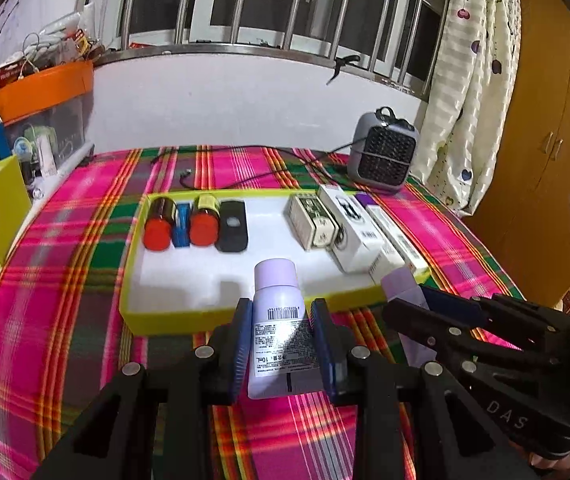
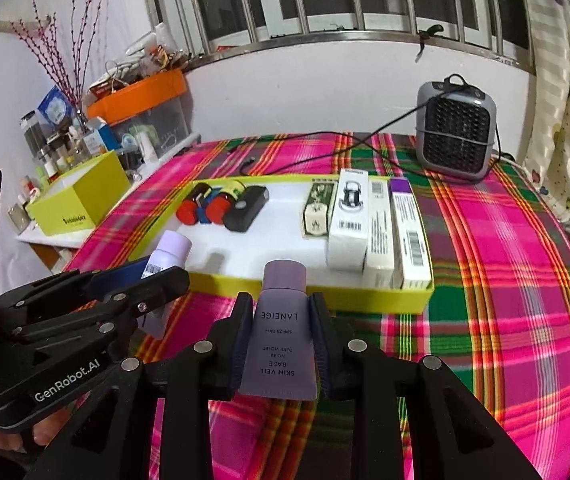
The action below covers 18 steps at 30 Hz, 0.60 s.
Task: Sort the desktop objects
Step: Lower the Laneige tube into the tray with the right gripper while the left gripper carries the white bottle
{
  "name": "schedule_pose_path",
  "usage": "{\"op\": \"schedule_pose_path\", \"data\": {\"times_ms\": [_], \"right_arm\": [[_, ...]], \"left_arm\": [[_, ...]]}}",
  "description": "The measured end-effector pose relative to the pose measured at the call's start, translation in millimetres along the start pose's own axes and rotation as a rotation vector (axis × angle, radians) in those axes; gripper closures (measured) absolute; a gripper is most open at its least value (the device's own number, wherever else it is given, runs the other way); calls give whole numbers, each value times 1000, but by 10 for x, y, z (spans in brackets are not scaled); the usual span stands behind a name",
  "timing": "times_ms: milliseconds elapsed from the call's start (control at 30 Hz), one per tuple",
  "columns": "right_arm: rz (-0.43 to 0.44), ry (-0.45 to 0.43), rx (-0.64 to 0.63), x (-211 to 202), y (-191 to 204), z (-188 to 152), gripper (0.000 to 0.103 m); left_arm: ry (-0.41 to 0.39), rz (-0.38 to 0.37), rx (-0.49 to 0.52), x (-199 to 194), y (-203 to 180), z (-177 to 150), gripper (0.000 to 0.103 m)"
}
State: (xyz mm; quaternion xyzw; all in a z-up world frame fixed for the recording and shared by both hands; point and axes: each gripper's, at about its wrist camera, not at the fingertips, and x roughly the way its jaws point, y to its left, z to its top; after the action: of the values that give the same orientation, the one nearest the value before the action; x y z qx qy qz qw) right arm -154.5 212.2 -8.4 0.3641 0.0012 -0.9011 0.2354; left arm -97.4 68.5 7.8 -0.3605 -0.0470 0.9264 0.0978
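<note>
The left gripper (image 1: 281, 340) has its two fingers squeezed against the sides of a small white tube (image 1: 279, 320) with a pale purple cap, so it has hold of it. The tube points away, and its cap reaches over the near rim of the yellow tray (image 1: 157, 316). Just to the right, the right gripper (image 2: 281, 340) pinches a purple tube (image 2: 281, 344) the same way, fingers tight on both sides, cap pointing at the tray's near rim. The words on this tube read upside down. Both tubes are held above the bright checked cloth (image 2: 505, 280) that covers the table. A bit of a hand shows under each gripper. The tray has a white floor. At its far left lie two little jars with red lids (image 1: 181, 224), a small blue thing (image 1: 181, 226) between them, and a black box (image 1: 233, 226) touching the right jar. At its right side four boxes lie side by side in a row: a small greenish one (image 2: 317, 210), a white box with a car picture (image 2: 349, 220), and two long thin white boxes (image 2: 395, 236). Past the tray, on the far right of the table, stands a grey heater (image 2: 456, 132) with a black cord trailing left. Off to the far left sits a yellow box (image 2: 81, 200) and an orange bin (image 2: 141, 94) full of stuff.
</note>
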Motion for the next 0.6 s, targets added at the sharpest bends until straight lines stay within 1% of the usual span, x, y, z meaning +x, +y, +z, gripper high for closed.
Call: {"op": "schedule_pose_path", "data": {"times_ms": [267, 600], "right_arm": [[2, -5, -6, 90, 43, 127, 73], [14, -6, -28, 360, 178, 402, 73]], "left_arm": [[-21, 30, -10, 96, 114, 126, 73], [-23, 43, -72, 150, 367, 110, 73]]}}
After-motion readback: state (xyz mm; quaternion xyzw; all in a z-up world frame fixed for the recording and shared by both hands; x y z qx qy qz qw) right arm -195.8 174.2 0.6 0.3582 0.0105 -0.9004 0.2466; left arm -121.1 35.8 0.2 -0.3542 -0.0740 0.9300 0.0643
